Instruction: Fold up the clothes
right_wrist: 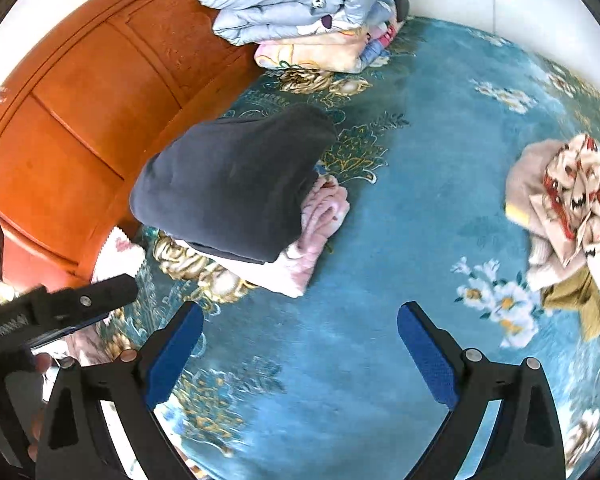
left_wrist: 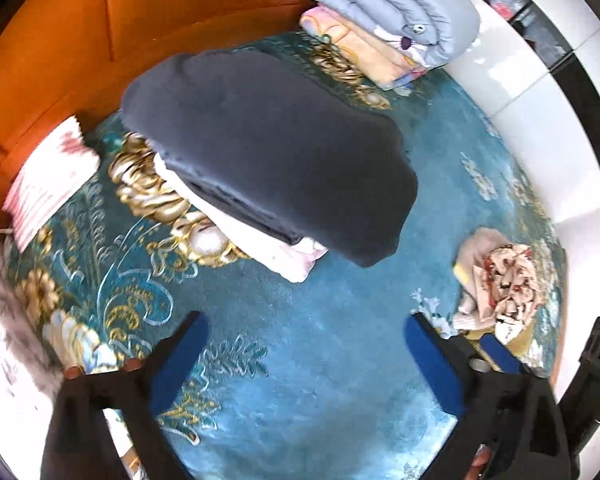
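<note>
Left gripper and right gripper: jaws apart, empty, above the teal floral bedspread. Folded dark navy garment lies atop the folded pink garment, near the orange wooden headboard.

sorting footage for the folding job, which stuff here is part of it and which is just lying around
Part of the job:
dark folded garment
pink folded garment
unfolded clothes pile

Lying about:
grey-blue quilt
striped pillow
wooden headboard
</note>
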`<action>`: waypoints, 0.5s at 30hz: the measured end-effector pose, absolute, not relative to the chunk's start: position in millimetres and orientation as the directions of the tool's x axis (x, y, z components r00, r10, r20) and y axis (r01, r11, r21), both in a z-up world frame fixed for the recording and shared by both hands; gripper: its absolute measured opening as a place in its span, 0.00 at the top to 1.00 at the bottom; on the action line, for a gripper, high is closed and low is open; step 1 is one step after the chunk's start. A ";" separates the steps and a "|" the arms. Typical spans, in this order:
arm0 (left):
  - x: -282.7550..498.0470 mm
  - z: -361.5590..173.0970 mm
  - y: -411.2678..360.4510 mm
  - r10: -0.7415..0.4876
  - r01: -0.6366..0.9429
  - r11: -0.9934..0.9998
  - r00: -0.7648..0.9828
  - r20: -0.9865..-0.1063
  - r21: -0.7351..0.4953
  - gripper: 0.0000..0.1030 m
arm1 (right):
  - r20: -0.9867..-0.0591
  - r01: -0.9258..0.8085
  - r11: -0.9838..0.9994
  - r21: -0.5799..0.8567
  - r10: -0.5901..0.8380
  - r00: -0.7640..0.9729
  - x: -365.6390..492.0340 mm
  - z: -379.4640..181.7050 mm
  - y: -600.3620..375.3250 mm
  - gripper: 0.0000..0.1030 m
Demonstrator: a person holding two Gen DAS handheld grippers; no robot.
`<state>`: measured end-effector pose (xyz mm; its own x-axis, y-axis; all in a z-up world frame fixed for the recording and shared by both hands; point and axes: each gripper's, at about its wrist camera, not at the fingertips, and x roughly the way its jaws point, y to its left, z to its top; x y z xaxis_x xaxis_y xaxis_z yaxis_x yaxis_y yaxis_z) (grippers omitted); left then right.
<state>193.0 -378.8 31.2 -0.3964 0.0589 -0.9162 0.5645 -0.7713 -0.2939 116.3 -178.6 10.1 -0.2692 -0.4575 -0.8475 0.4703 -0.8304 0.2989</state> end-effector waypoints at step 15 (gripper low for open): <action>194.2 -1.6 -379.0 -0.157 0.644 -0.764 -0.254 -0.954 -0.045 0.00 | -0.858 0.580 -0.760 0.292 -0.476 -0.192 107.2 -38.0 -188.6 0.00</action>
<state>194.2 -379.0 -1.6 -0.2541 -0.1572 -0.9543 0.6435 -0.7641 -0.0455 107.2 -188.6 -38.0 -0.1924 -0.4764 -0.8579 0.5800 -0.7604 0.2921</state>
